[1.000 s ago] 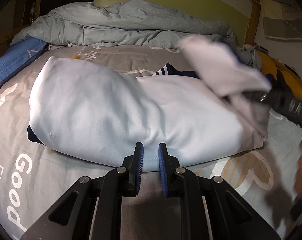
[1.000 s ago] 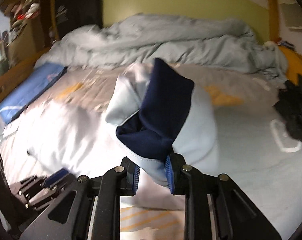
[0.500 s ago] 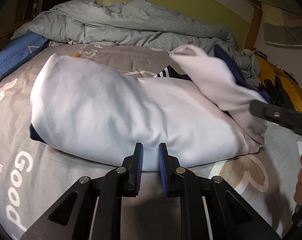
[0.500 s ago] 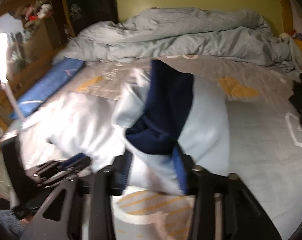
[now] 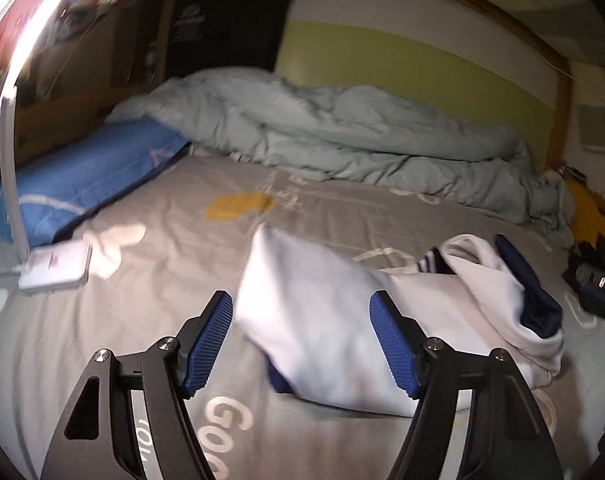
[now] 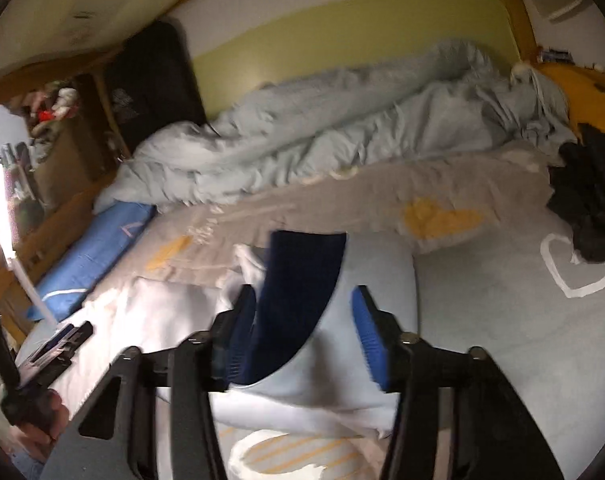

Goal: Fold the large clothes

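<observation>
On a bed (image 5: 150, 312) spread with a grey printed sheet, a rumpled pale green duvet (image 5: 342, 136) lies heaped along the far side against a green-and-white wall, a blue pillow (image 5: 86, 176) beside its left end. Nearer the cameras, the task's garment, a light blue top (image 5: 326, 332) with navy lining, lies partly folded on the sheet, one sleeve end with a navy cuff (image 6: 298, 288) lifted over it. A heap of dark clothing (image 6: 590, 208) sits at the right edge of the bed, and a white lamp base (image 5: 56, 266) rests on the sheet at the left. The left claw (image 5: 300, 342), its jaws opening, is released and stands wide above the folded edge, touching no cloth. The right claw (image 6: 302, 334), its jaws closing, frames the sleeve end; the cloth lies against its left pad while its right pad stands clear, though blur makes the contact hard to judge.
</observation>
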{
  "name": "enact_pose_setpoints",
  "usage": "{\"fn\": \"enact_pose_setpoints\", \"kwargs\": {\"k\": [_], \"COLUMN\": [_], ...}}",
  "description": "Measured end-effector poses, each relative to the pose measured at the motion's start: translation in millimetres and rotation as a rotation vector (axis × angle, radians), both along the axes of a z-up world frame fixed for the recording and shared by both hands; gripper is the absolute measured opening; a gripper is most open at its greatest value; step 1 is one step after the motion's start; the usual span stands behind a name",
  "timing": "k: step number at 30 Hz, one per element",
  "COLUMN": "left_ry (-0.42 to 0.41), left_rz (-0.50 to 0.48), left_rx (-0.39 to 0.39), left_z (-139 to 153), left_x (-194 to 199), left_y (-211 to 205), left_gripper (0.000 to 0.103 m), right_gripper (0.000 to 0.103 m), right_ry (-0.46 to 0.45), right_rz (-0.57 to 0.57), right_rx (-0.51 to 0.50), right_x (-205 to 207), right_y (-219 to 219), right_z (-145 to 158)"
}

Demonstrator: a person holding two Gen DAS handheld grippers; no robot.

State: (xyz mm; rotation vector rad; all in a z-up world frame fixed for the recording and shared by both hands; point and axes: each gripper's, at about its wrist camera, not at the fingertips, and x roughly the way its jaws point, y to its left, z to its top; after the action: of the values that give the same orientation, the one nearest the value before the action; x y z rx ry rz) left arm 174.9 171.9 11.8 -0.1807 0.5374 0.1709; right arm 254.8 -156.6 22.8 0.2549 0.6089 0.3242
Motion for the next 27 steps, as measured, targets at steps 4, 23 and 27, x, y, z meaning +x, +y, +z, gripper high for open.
{"fn": "enact_pose_setpoints", "kwargs": {"k": [4,23,27], "left_ry": [0.111,0.139,0.010], "left_rz": [0.004,-0.132,-0.180], "left_rx": [-0.090,-0.404,-0.281], "left_z": [-25.9,-76.2,-34.8], "left_x": [19.0,73.5,59.9], "left_y": [22.2,36.8,12.8], "left_gripper": [0.074,0.043,0.026], "right_gripper": [0.020,0.000,0.000], "right_ry": [0.149,0.267,0.252], "right_rz": [0.198,0.317,0.303], "right_rx": [0.104,0.084,0.048], "right_x": [26.3,47.8,47.6], "right_y": [17.7,52.3,58.1], "right_z": [-33.2,-89.4,-87.9]}}
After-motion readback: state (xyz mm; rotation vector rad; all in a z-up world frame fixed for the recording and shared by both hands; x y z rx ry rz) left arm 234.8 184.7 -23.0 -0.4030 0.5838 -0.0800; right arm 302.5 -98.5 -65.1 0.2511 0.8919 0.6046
